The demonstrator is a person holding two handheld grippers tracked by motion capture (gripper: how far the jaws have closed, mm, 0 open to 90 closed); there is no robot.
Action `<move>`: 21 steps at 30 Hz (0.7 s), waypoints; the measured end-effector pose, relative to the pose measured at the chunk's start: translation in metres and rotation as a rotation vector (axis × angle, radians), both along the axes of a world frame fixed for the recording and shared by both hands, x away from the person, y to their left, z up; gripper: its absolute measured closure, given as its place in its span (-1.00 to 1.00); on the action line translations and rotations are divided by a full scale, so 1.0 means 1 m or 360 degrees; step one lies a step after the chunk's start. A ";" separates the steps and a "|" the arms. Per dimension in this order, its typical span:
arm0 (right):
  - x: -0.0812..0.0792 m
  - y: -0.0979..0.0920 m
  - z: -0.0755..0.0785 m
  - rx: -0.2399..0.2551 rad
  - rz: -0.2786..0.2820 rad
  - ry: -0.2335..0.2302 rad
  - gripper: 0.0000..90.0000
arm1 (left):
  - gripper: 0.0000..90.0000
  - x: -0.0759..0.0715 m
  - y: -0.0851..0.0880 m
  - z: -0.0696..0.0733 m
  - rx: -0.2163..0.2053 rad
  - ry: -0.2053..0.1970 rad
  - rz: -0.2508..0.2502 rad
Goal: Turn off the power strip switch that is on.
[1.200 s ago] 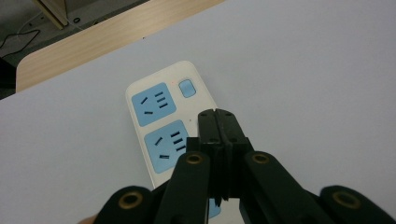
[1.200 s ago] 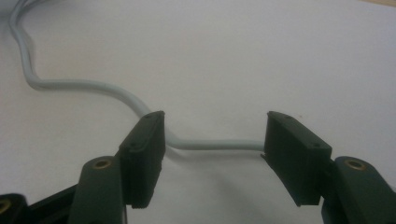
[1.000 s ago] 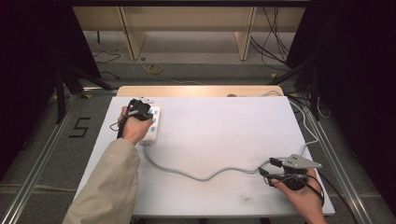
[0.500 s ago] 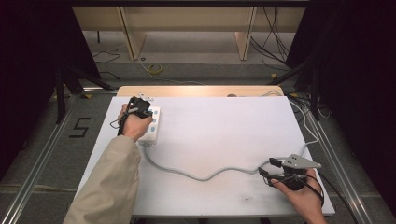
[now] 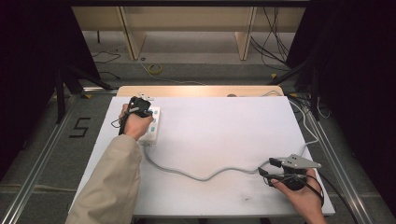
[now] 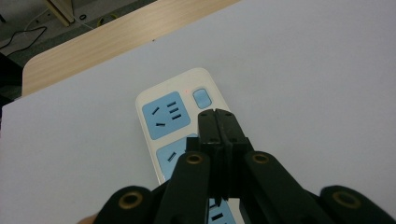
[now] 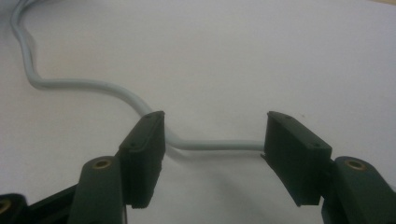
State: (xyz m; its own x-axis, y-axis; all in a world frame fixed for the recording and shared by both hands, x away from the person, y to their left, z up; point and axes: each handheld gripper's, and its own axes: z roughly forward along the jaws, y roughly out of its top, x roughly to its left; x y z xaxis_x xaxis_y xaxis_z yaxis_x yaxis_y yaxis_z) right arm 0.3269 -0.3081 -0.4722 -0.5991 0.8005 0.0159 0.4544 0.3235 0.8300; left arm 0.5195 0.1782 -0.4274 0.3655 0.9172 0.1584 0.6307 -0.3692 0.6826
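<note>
A white power strip [image 5: 152, 125] with blue sockets [image 6: 166, 114] lies at the table's left. My left gripper [image 6: 217, 116] is shut with nothing in it, its tips pressed together just short of the strip's blue switch [image 6: 202, 97]; in the high view that gripper [image 5: 138, 108] rests over the strip. The strip's grey cable [image 5: 196, 174] snakes across the white table toward the right. My right gripper [image 5: 271, 170] stands open near the front right; the cable [image 7: 219, 144] runs crosswise between its two jaws, untouched.
The white table top [image 5: 224, 126] ends in a wooden strip [image 5: 201, 91] at the far edge. Black and grey cables [image 5: 308, 121] trail off the right side. Metal rails [image 5: 42, 154] flank the table on the floor.
</note>
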 end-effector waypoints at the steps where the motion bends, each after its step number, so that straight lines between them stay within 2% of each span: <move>1: 0.000 0.000 0.000 0.0000 0.0001 0.0000 -0.12 | 1.00 0.000 0.000 -0.001 -0.0001 -0.0002 0.0002; 15: 0.001 -0.001 -0.001 0.0004 -0.0001 0.0003 -0.13 | 0.99 0.006 -0.001 -0.006 0.0019 0.0009 -0.0006; 21: 0.001 -0.001 -0.001 0.0003 -0.0003 0.0003 -0.13 | 0.99 0.009 -0.001 -0.003 0.0022 0.0003 -0.0009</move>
State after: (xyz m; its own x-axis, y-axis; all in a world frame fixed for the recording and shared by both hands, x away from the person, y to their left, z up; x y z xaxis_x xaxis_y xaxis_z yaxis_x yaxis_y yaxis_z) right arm 0.3277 -0.3094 -0.4729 -0.5975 0.8016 0.0185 0.4564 0.3210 0.8299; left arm 0.5287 0.1774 -0.4303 0.3711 0.9129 0.1703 0.6296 -0.3821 0.6764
